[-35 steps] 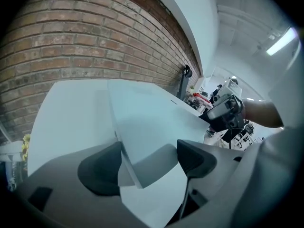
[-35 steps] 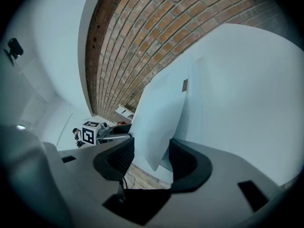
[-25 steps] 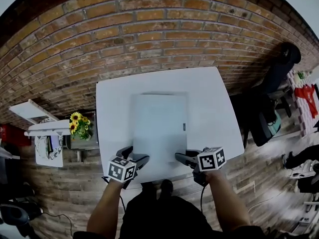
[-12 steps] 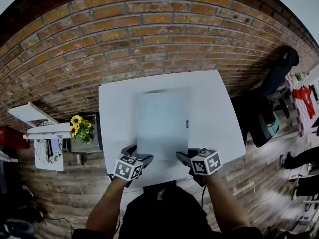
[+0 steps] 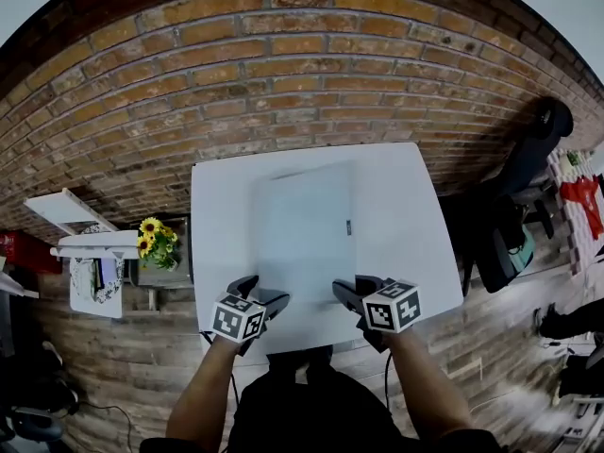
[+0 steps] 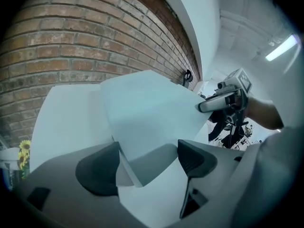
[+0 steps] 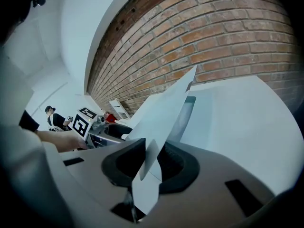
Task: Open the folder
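The right gripper [image 7: 151, 163] is pinching the folder's [image 5: 304, 225] thin cover between closed pads at its near right corner, and the sheet is rising edge-on away from the table [image 5: 406, 206]. The left gripper [image 6: 147, 160] is waiting with jaws wide apart. The folder's near left corner is sitting in the gap between them, and neither pad seems to be pressing on it. The folder itself is lying in the middle of the table with its long sides running away from the person.

Several things could go wrong from here:
- The cover is slick and is being held by a small bite at one corner, so it may slip out of the pads as it swings up.
- It may also bend or crease, because the lift is coming from one side only.
- Nothing is holding the lower half down, so the whole folder could drag or tip up with the cover.
- If the left jaws close on the full thickness of that corner, they would be clamping the folder shut against the right gripper's pull.

Beyond the table the brick wall [image 5: 283, 64] is filling the far side, and yellow flowers [image 5: 151, 239] are standing off to the left.

No brand or writing is legible. The cubes are showing only square patterns, and a small dark mark on the folder's right edge is too small to read.
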`<state>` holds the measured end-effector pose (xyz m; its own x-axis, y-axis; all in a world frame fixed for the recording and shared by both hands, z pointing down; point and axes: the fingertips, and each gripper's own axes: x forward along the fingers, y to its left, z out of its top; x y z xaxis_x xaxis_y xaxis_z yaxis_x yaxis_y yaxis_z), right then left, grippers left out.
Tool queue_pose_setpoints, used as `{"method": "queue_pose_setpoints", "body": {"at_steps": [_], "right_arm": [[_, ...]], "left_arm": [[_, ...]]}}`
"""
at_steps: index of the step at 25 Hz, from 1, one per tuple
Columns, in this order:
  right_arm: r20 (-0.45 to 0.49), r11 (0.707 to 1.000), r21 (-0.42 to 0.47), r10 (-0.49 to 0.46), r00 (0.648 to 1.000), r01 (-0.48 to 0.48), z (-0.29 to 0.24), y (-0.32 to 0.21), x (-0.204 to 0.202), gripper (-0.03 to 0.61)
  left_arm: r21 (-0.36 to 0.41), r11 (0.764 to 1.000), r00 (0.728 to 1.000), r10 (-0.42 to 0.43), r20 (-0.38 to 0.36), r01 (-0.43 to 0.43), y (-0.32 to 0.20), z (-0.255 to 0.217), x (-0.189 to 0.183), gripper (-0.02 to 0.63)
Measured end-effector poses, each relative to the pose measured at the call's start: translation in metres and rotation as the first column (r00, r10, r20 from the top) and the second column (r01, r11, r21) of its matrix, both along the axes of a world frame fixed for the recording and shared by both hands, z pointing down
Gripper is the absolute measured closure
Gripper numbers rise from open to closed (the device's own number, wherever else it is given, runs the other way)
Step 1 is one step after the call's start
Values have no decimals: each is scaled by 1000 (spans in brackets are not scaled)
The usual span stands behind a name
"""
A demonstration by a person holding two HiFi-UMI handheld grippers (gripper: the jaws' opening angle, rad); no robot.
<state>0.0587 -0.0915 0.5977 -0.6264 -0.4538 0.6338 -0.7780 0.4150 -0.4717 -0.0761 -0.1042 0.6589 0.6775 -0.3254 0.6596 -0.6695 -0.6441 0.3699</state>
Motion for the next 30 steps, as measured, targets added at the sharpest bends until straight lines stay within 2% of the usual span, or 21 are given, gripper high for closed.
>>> {"method": "queue_pose_setpoints", "body": {"at_steps": [8,14,18,21,23,25,28,30], "right_arm": [[42,987,125,-111,993,105,-49,-20,-33,483],[-9,957,206,-205,979,203,-75,-31,-85,475],[-31,944,240,-226,974,227,-84,-37,-129,434],[-35,936,281,-213,977,214,-94,-42,-161,366],[-45,925,311,-216,975,219,-100,-45,-179,343],[-57,909,336,-242,969,247,-105,-43,-196,311],[-78,873,380,-300,951,307,-113,-38,-217,281],[-88,849,406,-334,939,340,-117,-34,-223,281]], "left_arm": [[170,985,995,28,94,-44,9,-35,-7,227],[234,972,996,-53,75,34,19,-55,-45,227],[241,968,995,-90,49,75,23,-59,-84,227],[255,965,996,-73,53,57,23,-56,-101,227],[296,955,996,-44,77,20,17,-54,-100,227],[355,935,994,-37,106,-3,6,-60,-95,227],[428,903,989,-95,111,39,-13,-75,-99,233],[449,890,987,-129,96,73,-22,-81,-106,289]]}}
